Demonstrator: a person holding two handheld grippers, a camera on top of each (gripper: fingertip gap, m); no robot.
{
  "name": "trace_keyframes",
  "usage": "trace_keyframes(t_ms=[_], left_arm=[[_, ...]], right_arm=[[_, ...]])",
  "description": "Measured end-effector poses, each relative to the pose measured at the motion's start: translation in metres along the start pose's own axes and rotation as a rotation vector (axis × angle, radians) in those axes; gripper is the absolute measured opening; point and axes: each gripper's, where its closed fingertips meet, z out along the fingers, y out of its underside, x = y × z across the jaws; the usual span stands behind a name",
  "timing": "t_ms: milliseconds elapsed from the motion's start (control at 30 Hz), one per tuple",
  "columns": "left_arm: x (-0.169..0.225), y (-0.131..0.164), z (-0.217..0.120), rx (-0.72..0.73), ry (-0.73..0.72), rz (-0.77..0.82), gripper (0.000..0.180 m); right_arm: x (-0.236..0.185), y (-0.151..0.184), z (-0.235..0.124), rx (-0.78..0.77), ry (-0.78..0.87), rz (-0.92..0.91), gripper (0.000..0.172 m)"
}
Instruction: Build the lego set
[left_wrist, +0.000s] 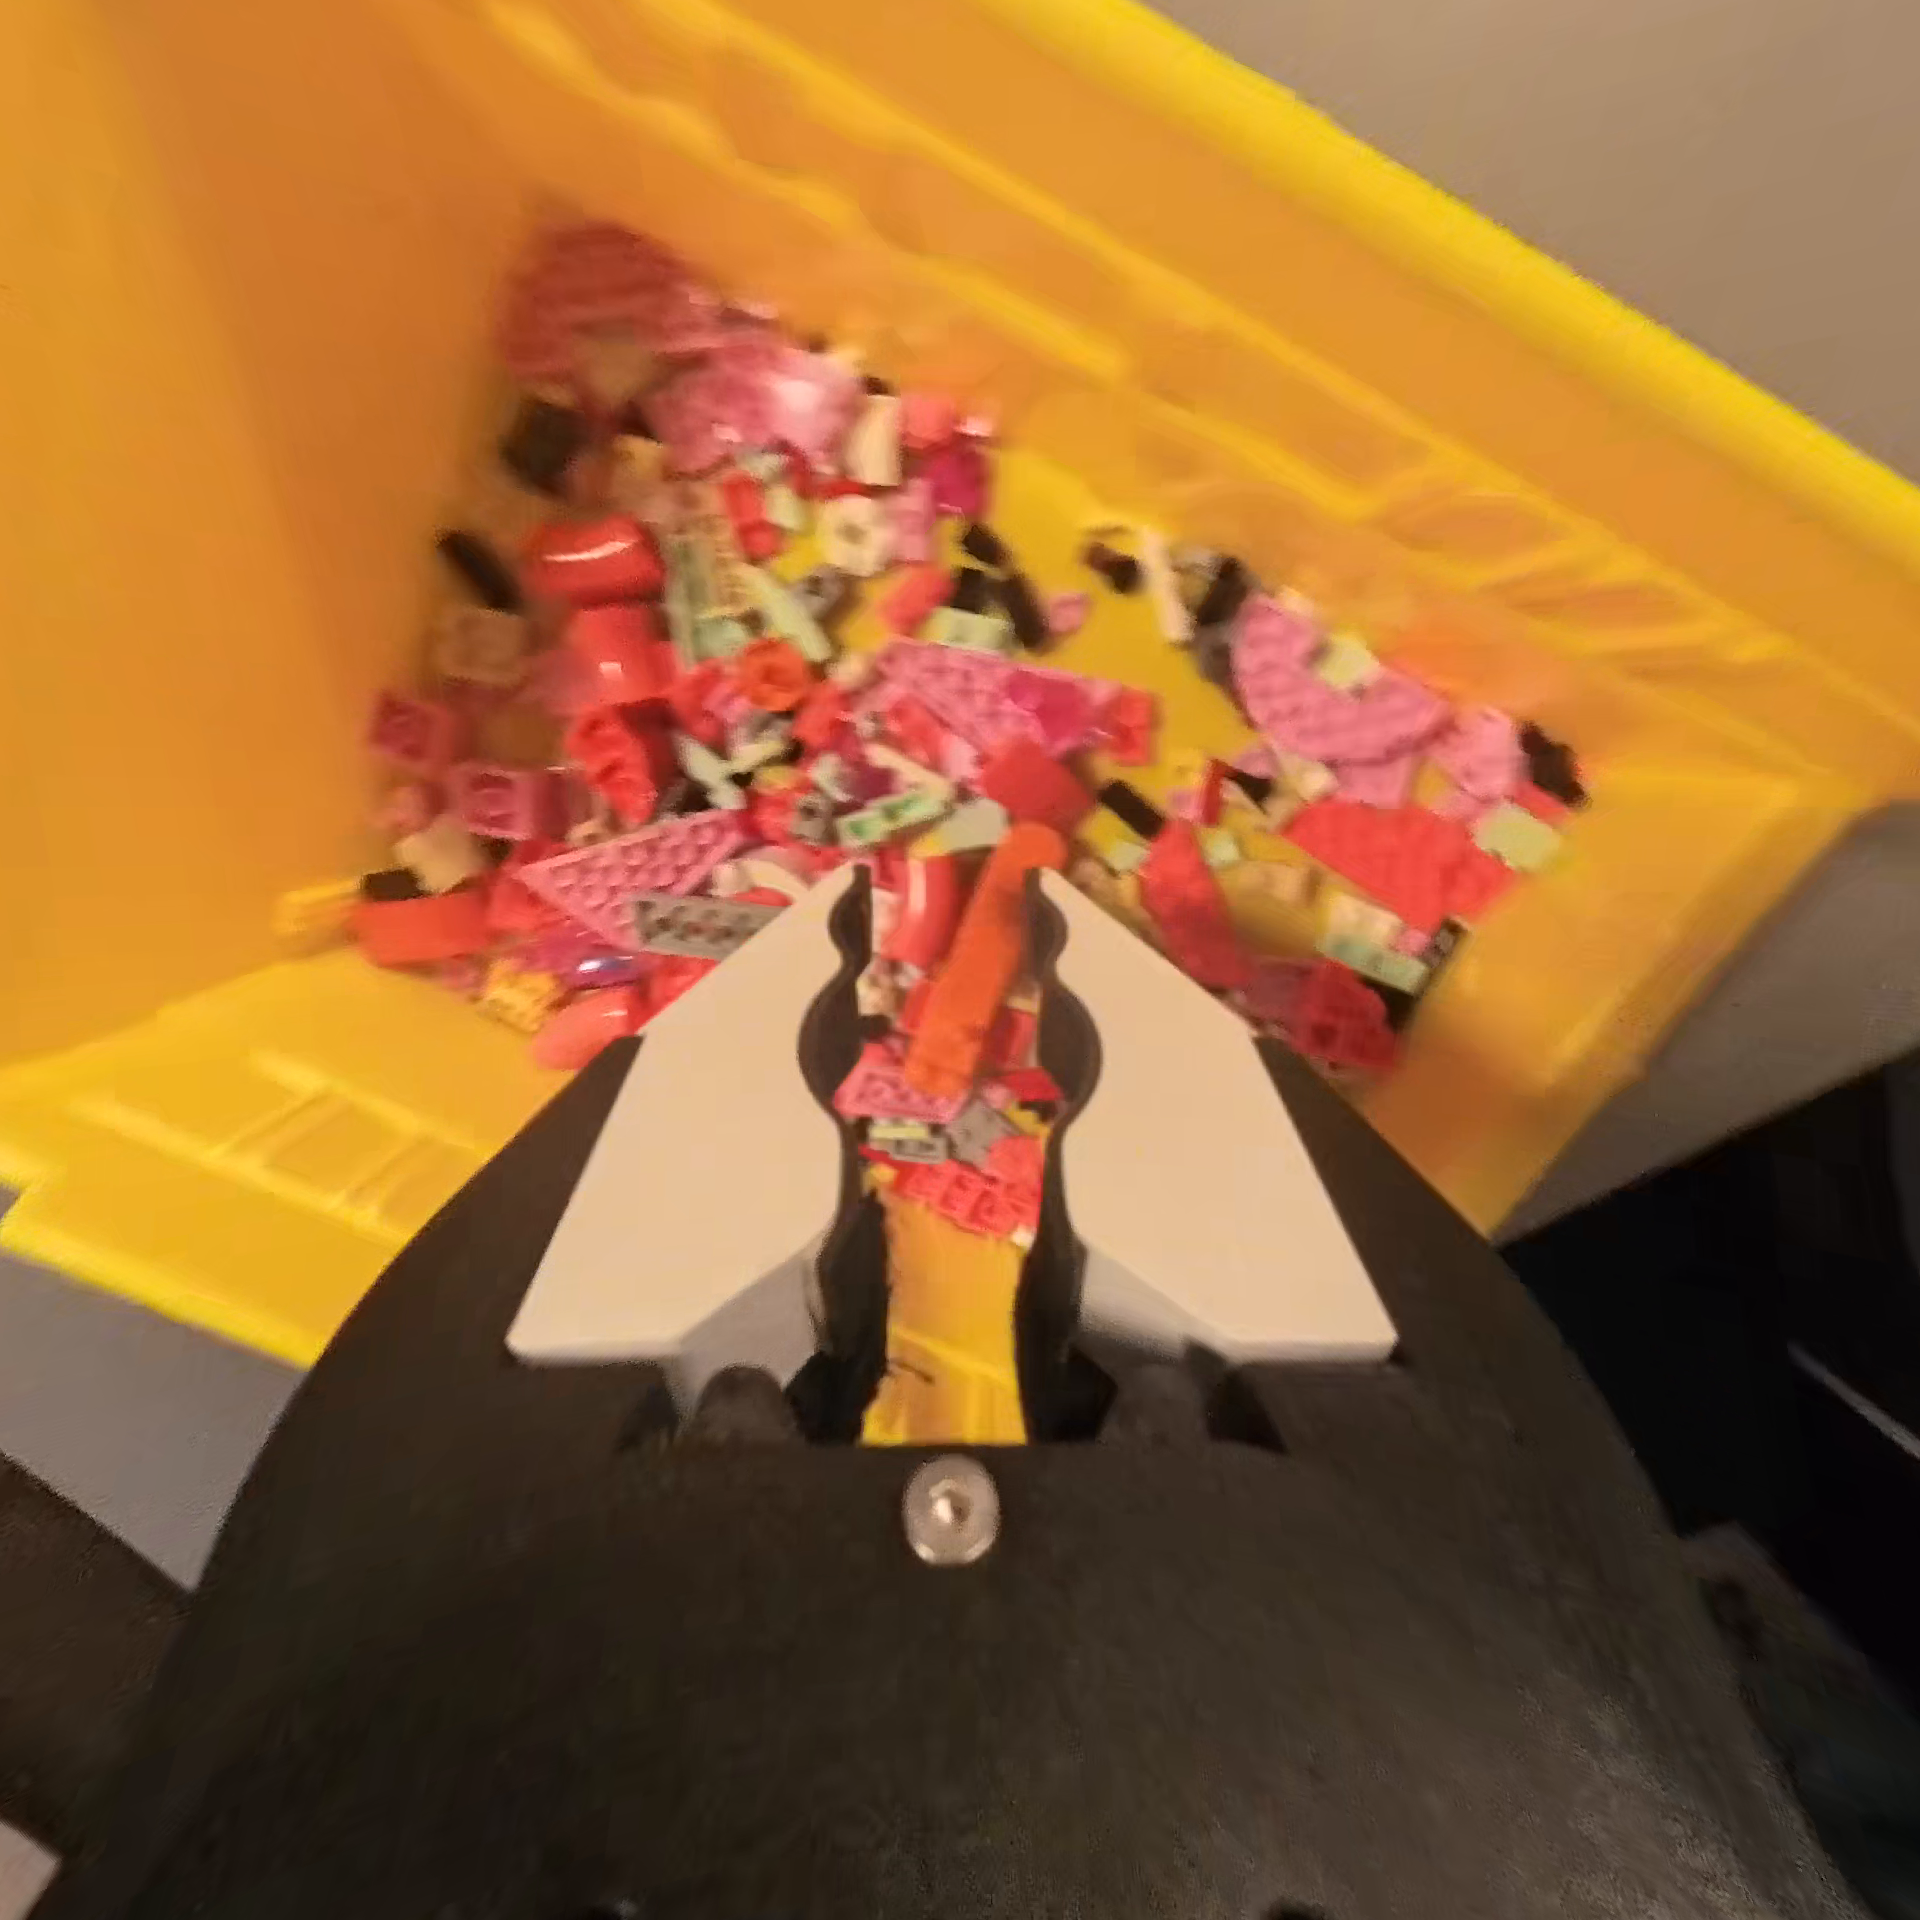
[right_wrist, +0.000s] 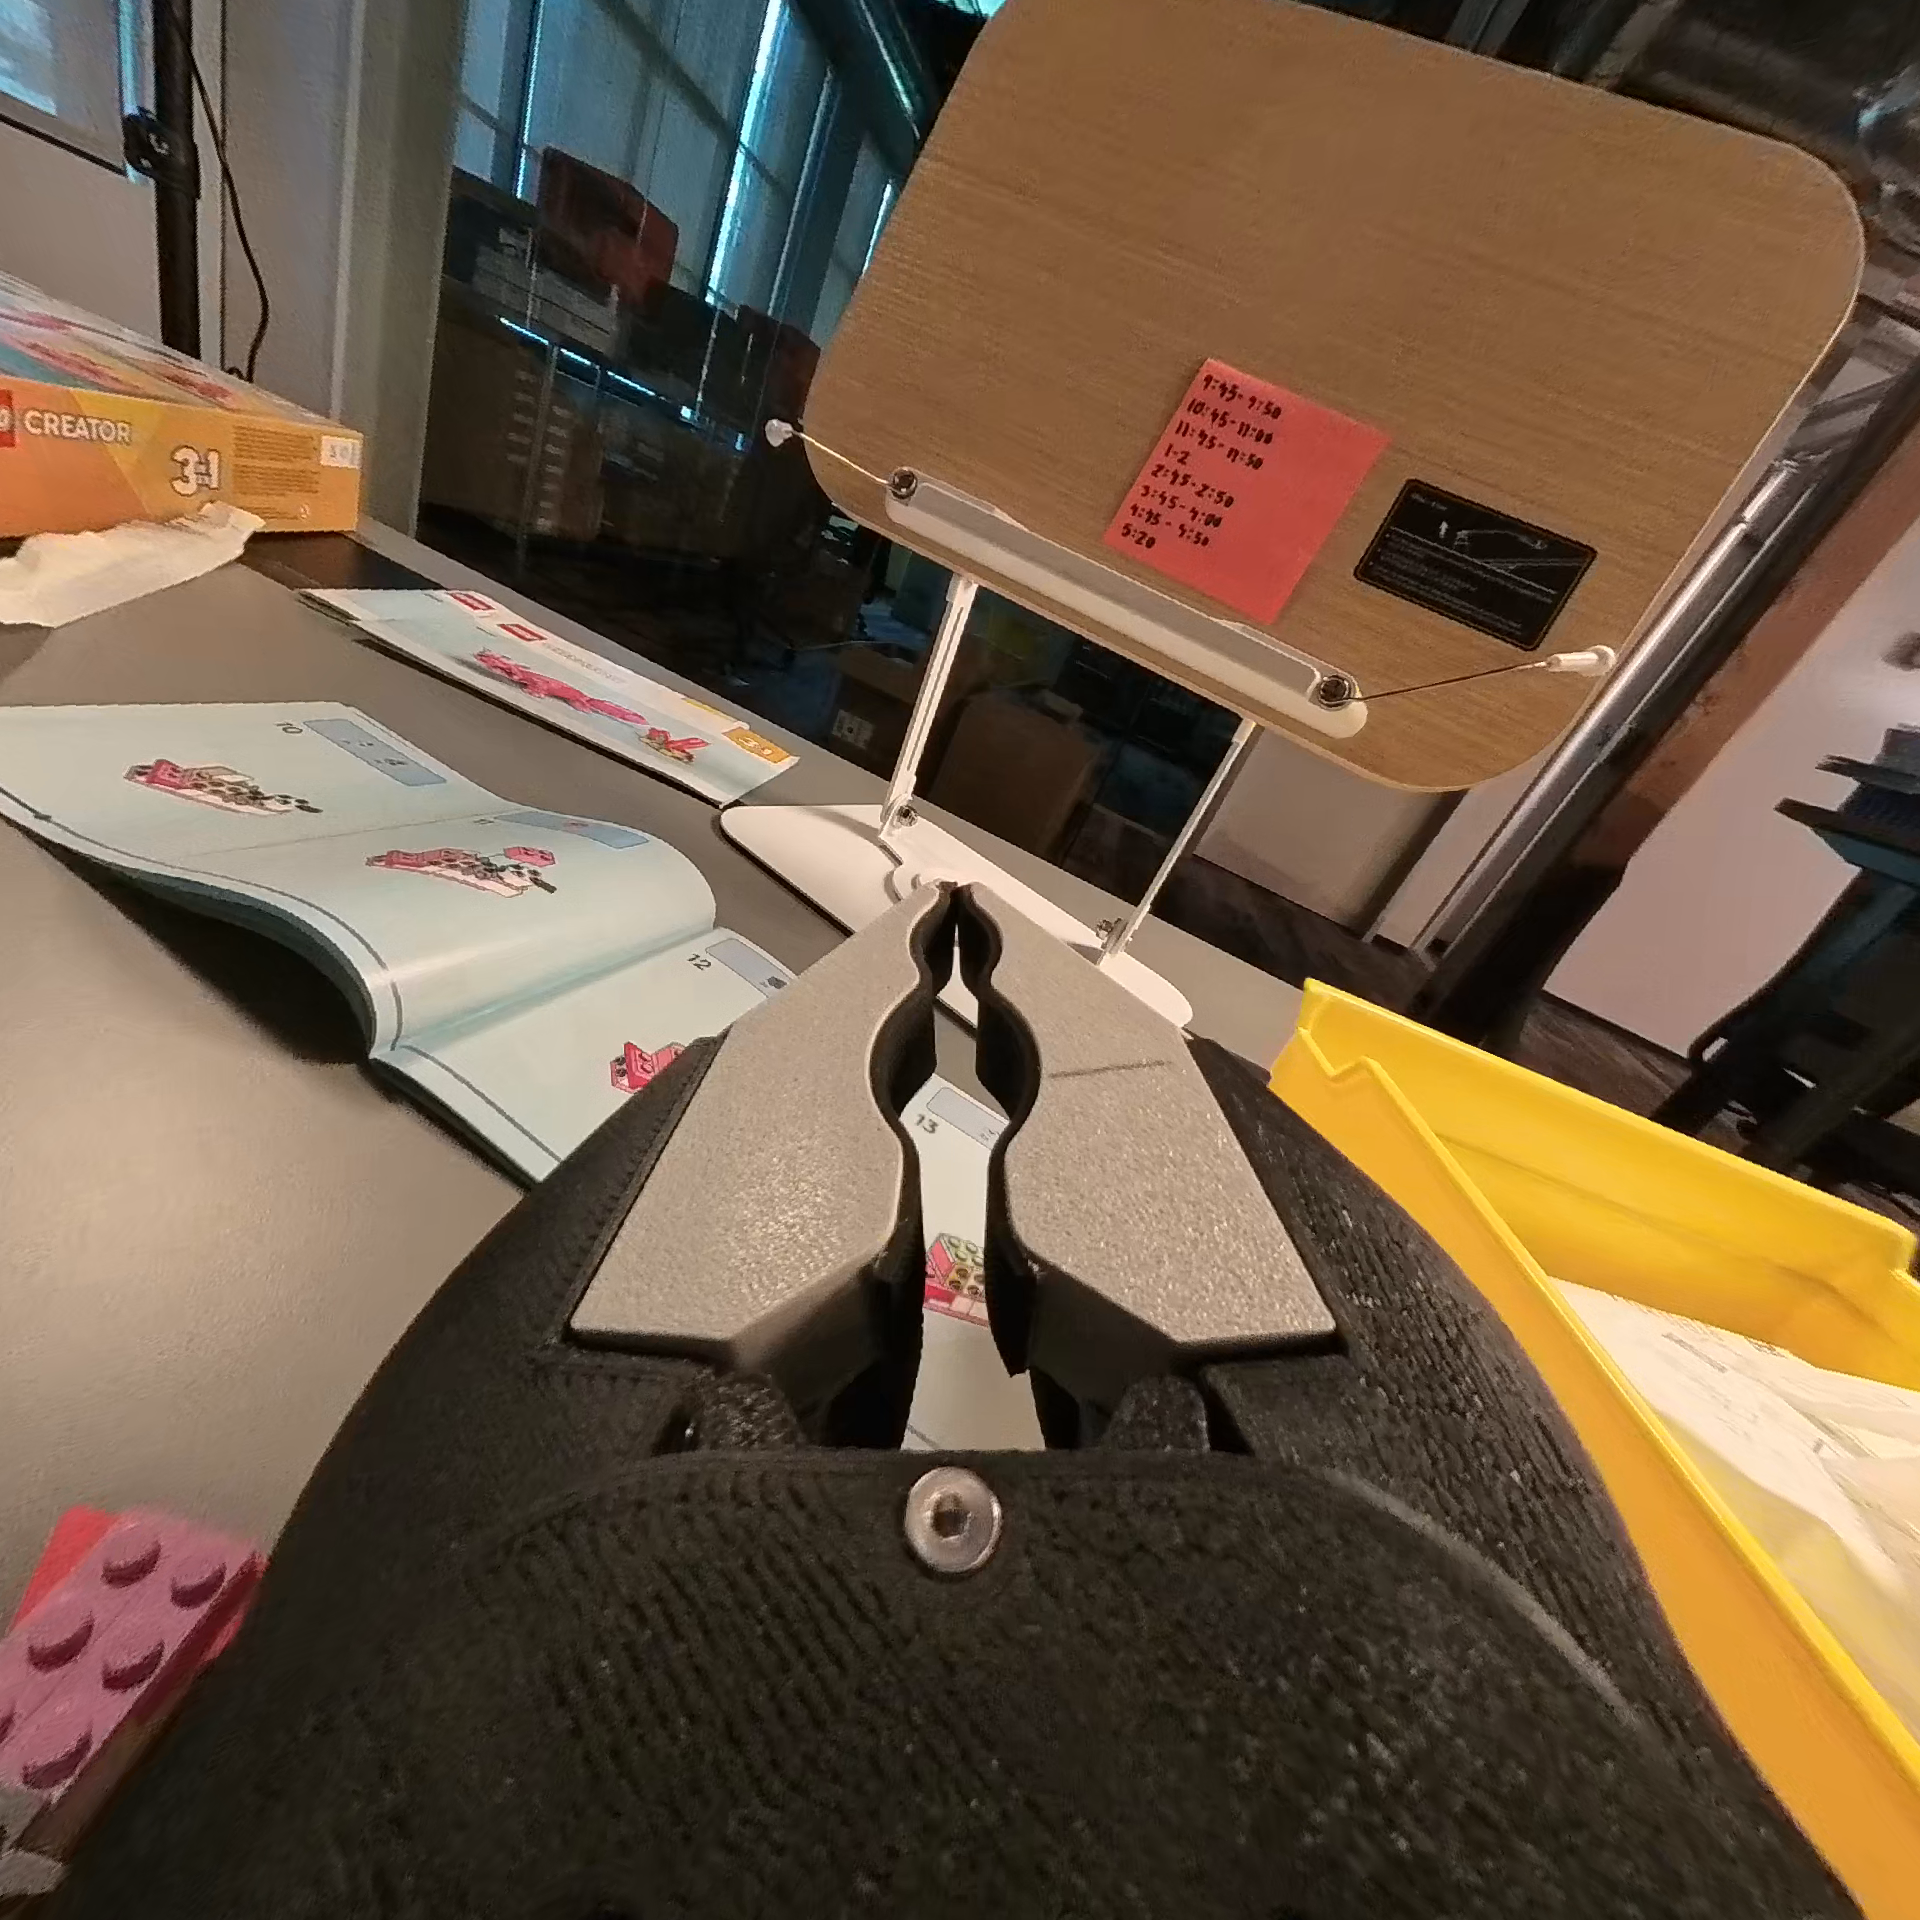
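While the left tongs hang over the bin: the left tongs point down into a yellow bin, fingers parted above a loose pile of bricks in pink, red, pale green and black.
Between the fingers: a long orange piece lies lengthwise close to the right finger, with a clear gap on its left side, so nothing is gripped.
Right tongs: the right tongs are clenched tip to tip with nothing between them, low over an open booklet on the tabletop.
Around the right tongs: a second booklet and a wooden book stand lie farther off, a cardboard box far left, a pink brick near left and a yellow bin wall at right.
Care, as a judgement: the pile looks loose and tangled, so any grip there wants both pads square on one piece's long sides, clear of its neighbours.
Hard to make out: the left view is smeared, so small bricks blur together and whether the orange piece touches the right finger cannot be told.
Cut off: the pink brick and the bin at right run out of view, so whether that is the same bin cannot be told.
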Motion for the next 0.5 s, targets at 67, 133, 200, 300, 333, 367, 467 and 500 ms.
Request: trace_keyframes(t_ms=[67,133,200,300,333,367,467,500], left_arm=[[-0.019,-0.007,0.002,0.028,-0.032,-0.045,0.031],[-0.036,-0.015,0.007,0.038,-0.065,-0.058,0.034],[-0.049,-0.020,0.016,0.016,-0.066,-0.053,0.040],[-0.061,-0.029,0.032,-0.015,-0.043,-0.024,0.044],[-0.061,-0.034,0.037,-0.012,-0.015,-0.007,0.045],[-0.059,-0.039,0.041,-0.005,0.020,0.012,0.045],[-0.057,-0.049,0.052,-0.015,0.080,0.060,0.045],[-0.060,-0.048,0.055,-0.035,0.074,0.078,0.045]], right_arm=[[0.000,0.000,0.001,0.000,-0.002,-0.006,0.000],[0.000,0.001,0.003,-0.002,0.000,-0.012,0.000],[0.001,0.002,0.004,-0.007,0.005,-0.019,0.000],[0.001,0.002,0.004,-0.010,0.010,-0.029,0.000],[0.001,0.003,0.004,-0.013,0.012,-0.035,0.000],[0.001,0.004,0.004,-0.018,0.016,-0.042,0.000],[0.002,0.005,0.005,-0.029,0.025,-0.060,0.000],[0.002,0.006,0.005,-0.033,0.029,-0.064,0.000]])
